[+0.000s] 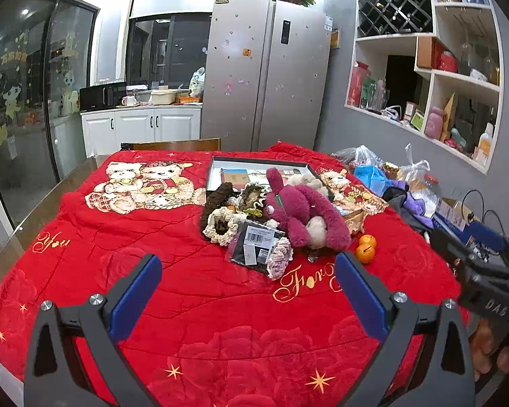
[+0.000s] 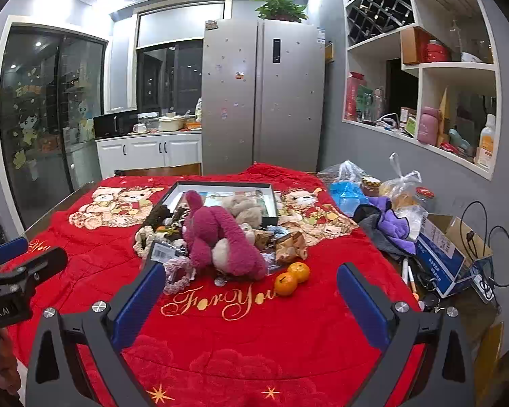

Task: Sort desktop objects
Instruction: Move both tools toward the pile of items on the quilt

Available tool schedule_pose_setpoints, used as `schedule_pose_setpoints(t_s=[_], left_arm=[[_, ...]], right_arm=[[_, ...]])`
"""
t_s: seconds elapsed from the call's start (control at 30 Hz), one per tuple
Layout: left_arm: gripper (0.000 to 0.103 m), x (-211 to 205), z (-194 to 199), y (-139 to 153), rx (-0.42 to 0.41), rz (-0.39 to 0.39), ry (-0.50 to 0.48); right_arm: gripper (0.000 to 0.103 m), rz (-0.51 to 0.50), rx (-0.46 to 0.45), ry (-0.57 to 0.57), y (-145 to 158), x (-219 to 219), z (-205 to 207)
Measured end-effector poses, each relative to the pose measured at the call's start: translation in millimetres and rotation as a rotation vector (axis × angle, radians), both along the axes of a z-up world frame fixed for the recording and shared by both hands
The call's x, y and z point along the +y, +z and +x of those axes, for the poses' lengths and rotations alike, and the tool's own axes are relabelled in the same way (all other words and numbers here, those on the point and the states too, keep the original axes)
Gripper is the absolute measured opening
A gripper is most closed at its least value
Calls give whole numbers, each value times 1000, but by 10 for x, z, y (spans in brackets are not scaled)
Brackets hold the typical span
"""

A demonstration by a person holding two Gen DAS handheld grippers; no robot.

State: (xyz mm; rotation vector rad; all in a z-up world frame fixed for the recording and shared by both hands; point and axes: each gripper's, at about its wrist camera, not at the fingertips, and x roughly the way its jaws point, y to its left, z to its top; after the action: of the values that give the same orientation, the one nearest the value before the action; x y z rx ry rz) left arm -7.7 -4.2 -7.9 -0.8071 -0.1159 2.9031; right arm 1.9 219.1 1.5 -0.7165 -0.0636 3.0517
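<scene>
A pile of objects lies mid-table on a red blanket: a magenta plush toy, crocheted hair bands, a black packet with a barcode, two oranges and a shallow open box behind. My left gripper is open and empty, hovering short of the pile. My right gripper is open and empty, just short of the oranges. Each gripper shows at the edge of the other's view.
Plastic bags, jars, a purple cloth, a blue-white carton and cables crowd the table's right edge. A chair back stands at the far side. A fridge and wall shelves stand behind.
</scene>
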Motion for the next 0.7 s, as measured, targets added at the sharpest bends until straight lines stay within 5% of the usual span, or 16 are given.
schedule_pose_setpoints(t_s=[0.47, 0.7], left_arm=[[103, 111, -25, -43, -1, -69, -7], [103, 111, -58, -87, -5, -73, -4]], right_arm=[[103, 31, 14, 21, -55, -52, -24], [103, 128, 138, 59, -78, -147, 88]])
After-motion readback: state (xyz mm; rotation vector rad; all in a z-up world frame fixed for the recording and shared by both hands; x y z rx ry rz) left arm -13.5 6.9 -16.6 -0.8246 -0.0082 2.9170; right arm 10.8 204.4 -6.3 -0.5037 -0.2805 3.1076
